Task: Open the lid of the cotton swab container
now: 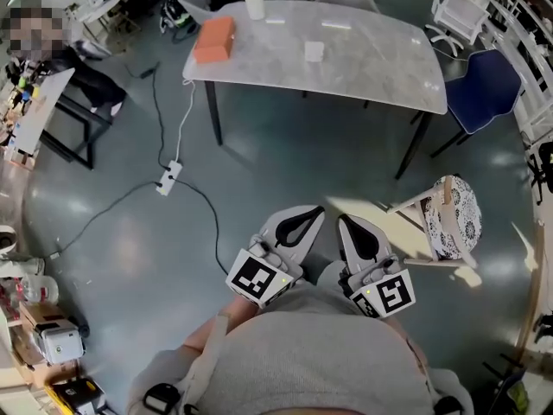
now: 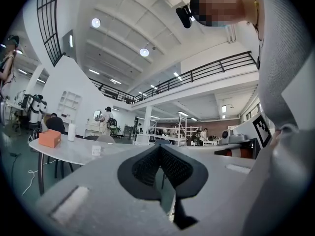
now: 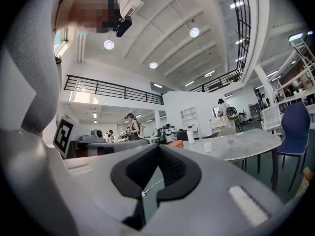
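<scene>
A small white container (image 1: pixel 314 51) stands on the far grey marble table (image 1: pixel 380 67); it is too small for me to see its lid. It also shows in the left gripper view as the small container (image 2: pixel 96 151) and in the right gripper view as the small container (image 3: pixel 207 146). My left gripper (image 1: pixel 313 213) and right gripper (image 1: pixel 346 223) are held side by side close to the person's body, well short of the table, over bare floor. Both point level towards the table. The left gripper (image 2: pixel 161 146) and the right gripper (image 3: pixel 158 147) are shut with nothing between their pads.
On the table also lie an orange box (image 1: pixel 214 40) and a tall white cylinder (image 1: pixel 253 2). A blue chair (image 1: pixel 484 89) stands at the table's right end, and a patterned stool (image 1: pixel 449 219) is near my right side. A power strip (image 1: pixel 168 178) with cables lies on the floor to the left.
</scene>
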`<state>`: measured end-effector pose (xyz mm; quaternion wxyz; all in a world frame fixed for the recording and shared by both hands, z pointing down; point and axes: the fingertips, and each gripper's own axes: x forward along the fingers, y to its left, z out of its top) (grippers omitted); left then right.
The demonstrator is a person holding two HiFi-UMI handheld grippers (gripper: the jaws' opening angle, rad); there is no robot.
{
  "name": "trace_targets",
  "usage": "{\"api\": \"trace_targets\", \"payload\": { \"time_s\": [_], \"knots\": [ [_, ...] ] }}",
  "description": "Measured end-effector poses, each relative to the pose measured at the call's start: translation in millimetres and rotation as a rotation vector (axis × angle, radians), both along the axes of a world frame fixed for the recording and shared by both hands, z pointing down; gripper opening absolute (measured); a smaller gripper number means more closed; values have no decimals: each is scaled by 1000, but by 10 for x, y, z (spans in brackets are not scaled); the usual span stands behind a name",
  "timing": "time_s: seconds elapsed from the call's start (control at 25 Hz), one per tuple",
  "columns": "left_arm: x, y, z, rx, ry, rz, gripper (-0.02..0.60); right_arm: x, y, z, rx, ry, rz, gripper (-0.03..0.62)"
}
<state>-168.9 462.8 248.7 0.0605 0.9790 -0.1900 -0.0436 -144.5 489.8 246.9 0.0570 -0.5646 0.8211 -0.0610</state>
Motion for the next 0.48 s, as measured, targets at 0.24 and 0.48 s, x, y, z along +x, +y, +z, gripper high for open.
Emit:
{"api": "trace_targets", "payload": {
  "time_s": [0.24, 0.48],
  "knots": [
    [28, -29, 29, -15, 6, 18, -2, 16, -2, 37, -15, -7, 11, -2],
    [96, -217, 95, -12, -28, 5, -2, 115, -217, 59, -10, -13, -2, -2]
  ]
}}
